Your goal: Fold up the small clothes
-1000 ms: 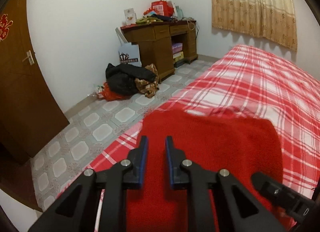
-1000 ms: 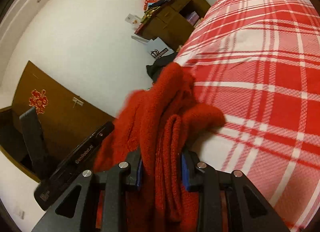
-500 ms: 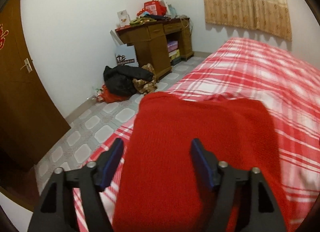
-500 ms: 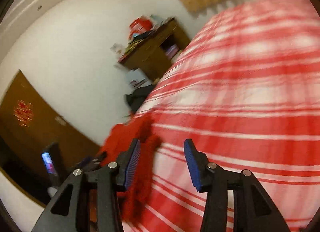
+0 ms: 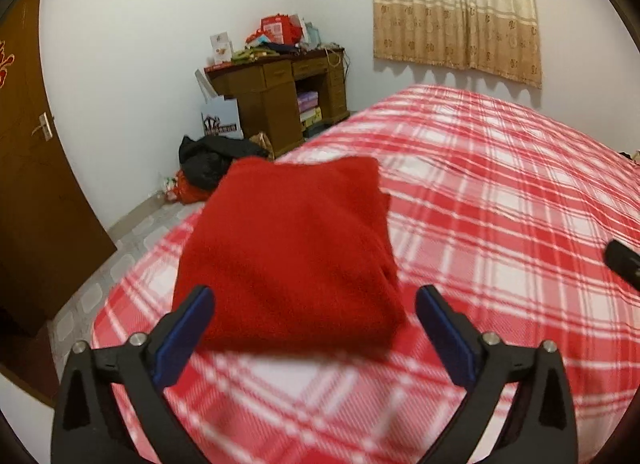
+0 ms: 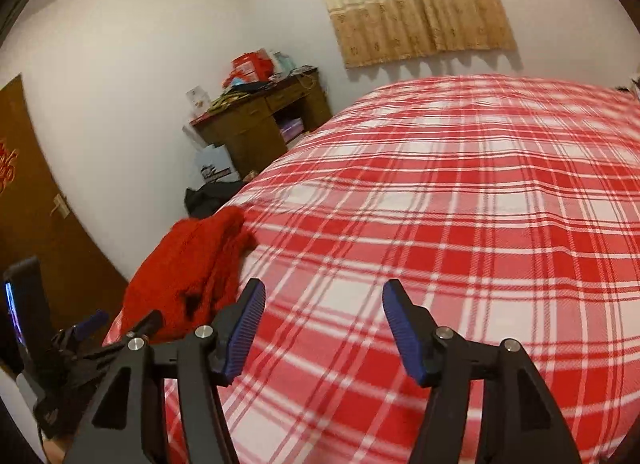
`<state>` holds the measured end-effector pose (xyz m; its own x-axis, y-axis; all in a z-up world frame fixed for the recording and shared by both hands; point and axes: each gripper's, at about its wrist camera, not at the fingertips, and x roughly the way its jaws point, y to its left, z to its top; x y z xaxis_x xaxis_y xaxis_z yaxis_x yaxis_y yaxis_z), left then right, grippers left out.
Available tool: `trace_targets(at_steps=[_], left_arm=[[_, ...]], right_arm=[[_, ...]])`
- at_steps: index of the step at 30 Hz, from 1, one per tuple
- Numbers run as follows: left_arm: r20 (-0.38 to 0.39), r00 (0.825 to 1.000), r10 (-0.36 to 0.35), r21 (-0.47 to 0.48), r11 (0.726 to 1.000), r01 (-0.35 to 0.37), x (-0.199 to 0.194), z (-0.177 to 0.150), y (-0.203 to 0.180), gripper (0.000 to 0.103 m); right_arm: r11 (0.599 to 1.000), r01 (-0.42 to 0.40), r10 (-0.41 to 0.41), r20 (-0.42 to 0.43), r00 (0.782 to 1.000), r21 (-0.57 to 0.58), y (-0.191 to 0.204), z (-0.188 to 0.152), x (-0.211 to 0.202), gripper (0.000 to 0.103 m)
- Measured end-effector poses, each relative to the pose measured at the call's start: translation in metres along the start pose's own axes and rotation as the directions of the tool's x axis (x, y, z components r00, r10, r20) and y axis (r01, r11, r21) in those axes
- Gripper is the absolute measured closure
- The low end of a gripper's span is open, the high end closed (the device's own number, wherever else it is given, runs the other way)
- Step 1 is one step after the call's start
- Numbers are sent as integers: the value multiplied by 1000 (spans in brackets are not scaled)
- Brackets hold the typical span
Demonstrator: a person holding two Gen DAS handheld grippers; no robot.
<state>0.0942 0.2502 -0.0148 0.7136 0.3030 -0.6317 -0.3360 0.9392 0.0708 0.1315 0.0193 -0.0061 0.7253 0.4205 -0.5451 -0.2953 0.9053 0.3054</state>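
A folded red knit garment (image 5: 288,252) lies near the corner of the bed, on the red and white checked cover (image 5: 500,224). My left gripper (image 5: 314,304) hangs just short of its near edge, jaws still opening wide, nothing between the pads. In the right wrist view the same red garment (image 6: 192,264) lies to the left, beside the left gripper (image 6: 92,324). My right gripper (image 6: 322,304) is over bare checked cover (image 6: 460,224), to the right of the garment, its jaws opening and empty.
A brown desk (image 5: 288,96) piled with boxes stands by the far wall, a dark heap of clothes (image 5: 212,160) on the tiled floor beside it. A brown door (image 5: 36,168) is at left and a beige curtain (image 5: 452,4) above the bed's far side.
Both grippers let go of the red garment and opened. The left pulled back from it, so it now lies whole in front. The right rose and swung rightward over the bare cover.
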Motion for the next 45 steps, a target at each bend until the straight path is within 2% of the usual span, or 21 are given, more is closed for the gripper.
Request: trace_targets(at_steps=[3,7,10,13,16,19,29,35,37,41,45], left_arm=[[-17,1000,5,-6,1000,-5,-16,-12,-2,0],[-6,995,104,23,994,-104,-40,-25,-2,0],[-4,992,128,6,992,-128,-53,-27,4,0],[13,992,128,-26,992,-127,-66,-28,13,0],[21,989,144,-18,989,-143,-71,-28,13,0],[-17,982,187,-12,982,-187,-71,-30,15,0],[61,986,153,-56,987,-150,-98,-30,28,0],[87,990,107,-80,992,-100,-114,-25,28,0],[111,989,101,-89,992,-91,-120,-24,28,0],[147,982,115,-80,991,-104,-123,-25,26,0],[134,986,100,-65,994,-92,-121,-27,23,0]], right_arm=[[999,-25,25,-7,1000,-41,22,-9,-4,40],[996,-42,43,8,999,-79,44,-20,-22,40],[991,-38,43,37,998,-130,61,-22,-38,38],[986,-28,41,80,996,-167,75,-21,-58,29],[983,-13,37,131,991,-182,87,-21,-74,28],[984,10,20,163,986,-179,97,-23,-86,27],[984,16,19,196,980,-176,109,-27,-100,27],[980,61,-3,291,957,-189,114,-25,-124,27],[977,81,-16,312,950,-196,115,-25,-128,23],[980,77,-17,314,949,-182,113,-26,-131,22],[981,91,-33,309,950,-174,112,-27,-132,22]])
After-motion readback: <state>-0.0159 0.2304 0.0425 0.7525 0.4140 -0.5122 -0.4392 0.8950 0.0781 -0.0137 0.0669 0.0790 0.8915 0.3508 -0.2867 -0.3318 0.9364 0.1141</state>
